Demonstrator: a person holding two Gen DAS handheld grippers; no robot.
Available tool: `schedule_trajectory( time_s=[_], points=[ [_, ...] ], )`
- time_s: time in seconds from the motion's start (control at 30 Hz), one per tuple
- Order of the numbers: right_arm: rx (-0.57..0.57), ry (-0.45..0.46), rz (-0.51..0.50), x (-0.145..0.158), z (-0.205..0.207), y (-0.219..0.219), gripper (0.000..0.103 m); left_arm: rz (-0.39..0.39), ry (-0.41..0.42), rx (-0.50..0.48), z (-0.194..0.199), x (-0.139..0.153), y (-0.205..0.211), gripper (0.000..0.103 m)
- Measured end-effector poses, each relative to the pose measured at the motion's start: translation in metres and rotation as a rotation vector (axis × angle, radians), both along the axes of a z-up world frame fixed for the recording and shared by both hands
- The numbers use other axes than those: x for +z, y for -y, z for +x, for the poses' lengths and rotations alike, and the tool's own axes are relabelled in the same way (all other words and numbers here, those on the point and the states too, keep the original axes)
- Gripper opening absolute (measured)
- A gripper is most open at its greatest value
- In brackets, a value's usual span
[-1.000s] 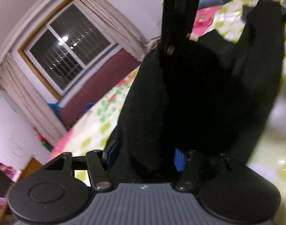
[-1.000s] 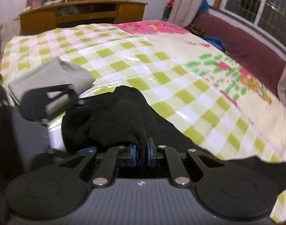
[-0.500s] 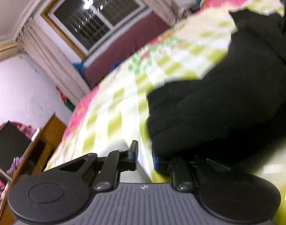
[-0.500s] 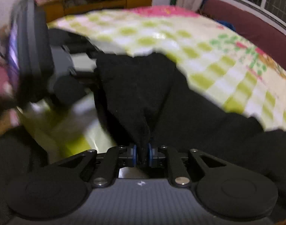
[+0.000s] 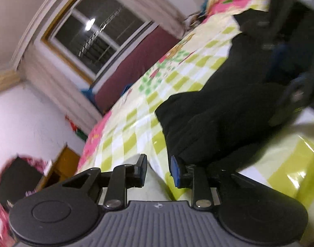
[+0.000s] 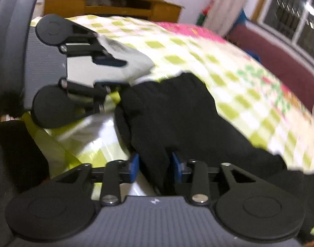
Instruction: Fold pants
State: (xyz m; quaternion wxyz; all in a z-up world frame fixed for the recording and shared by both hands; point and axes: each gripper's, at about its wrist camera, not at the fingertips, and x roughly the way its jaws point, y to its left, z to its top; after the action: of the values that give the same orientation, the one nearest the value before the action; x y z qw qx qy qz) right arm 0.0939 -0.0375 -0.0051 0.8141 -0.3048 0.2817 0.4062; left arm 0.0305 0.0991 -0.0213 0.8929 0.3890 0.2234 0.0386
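My left tongs (image 5: 159, 169) have just opened, nothing between them; right tongs (image 6: 154, 165) are loosening around the black pants (image 6: 177, 111) on the bed (image 6: 249, 94). I'd withdraw toward six o'clock, low, keeping the fold flat.

text: none legible | labels: none | brands: none | numbers: none | signs: none

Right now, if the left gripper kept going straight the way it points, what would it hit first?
Probably the checkered bedspread. The left gripper has just been opening, with nothing between its jaws; the black pants lie just off to the right of that line. Depth is unclear.
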Motion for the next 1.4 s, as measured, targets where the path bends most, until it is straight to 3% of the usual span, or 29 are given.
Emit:
schedule_trajectory(
  time_s=[0.13,0.2,0.27,0.4,0.57,0.63,0.73,0.8,0.87,0.97,1.0,1.07,1.13,1.27,1.4],
  points=[
    [0.069,0.075,-0.024,-0.009,0.003,-0.025,0.04,0.055,-0.014,-0.088,-0.016,-0.002,0.003,0.055],
    [0.082,0.098,-0.047,-0.017,0.012,-0.034,0.035,0.077,-0.025,-0.122,-0.022,-0.003,0.003,0.06],
    [0.061,0.045,-0.027,-0.013,0.022,-0.035,0.011,0.084,-0.036,-0.139,-0.026,-0.002,0.003,0.062],
    [-0.021,-0.08,0.074,0.009,0.038,-0.021,0.01,0.133,-0.007,-0.178,-0.021,-0.007,0.01,0.068],
    [-0.083,-0.218,0.185,0.032,0.052,-0.011,0.009,0.262,0.067,-0.198,0.004,-0.015,0.027,0.066],
    [-0.089,-0.228,0.213,0.04,0.052,-0.01,0.009,0.25,0.082,-0.187,0.013,-0.007,0.025,0.053],
    [-0.083,-0.219,0.246,0.043,0.046,-0.016,0.009,0.215,0.083,-0.152,0.015,0.004,0.017,0.049],
    [-0.092,-0.226,0.228,0.028,0.045,-0.025,0.011,0.219,0.04,-0.127,0.017,-0.005,0.014,0.049],
    [-0.126,-0.3,0.174,-0.003,0.053,-0.036,0.015,0.27,-0.033,-0.133,0.015,-0.028,0.015,0.049],
    [-0.177,-0.366,0.176,-0.017,0.056,-0.028,0.015,0.36,-0.036,-0.151,0.003,-0.041,0.019,0.047],
    [-0.175,-0.365,0.208,-0.01,0.055,-0.021,0.015,0.345,-0.044,-0.142,0.001,-0.037,0.018,0.047],
    [-0.192,-0.349,0.277,0.009,0.054,0.001,0.03,0.289,-0.062,-0.112,0.001,-0.025,0.014,0.048],
    [-0.237,-0.312,0.328,0.025,0.058,0.027,0.037,0.238,-0.061,-0.076,0.0,-0.013,0.009,0.051],
    [-0.44,-0.247,0.365,0.04,0.083,0.093,0.042,0.161,-0.031,-0.037,-0.001,0.009,0.005,0.055],
    [-0.677,-0.219,0.347,0.044,0.129,0.152,0.043,0.099,0.012,-0.063,0.003,0.029,0.018,0.059]
  ],
)
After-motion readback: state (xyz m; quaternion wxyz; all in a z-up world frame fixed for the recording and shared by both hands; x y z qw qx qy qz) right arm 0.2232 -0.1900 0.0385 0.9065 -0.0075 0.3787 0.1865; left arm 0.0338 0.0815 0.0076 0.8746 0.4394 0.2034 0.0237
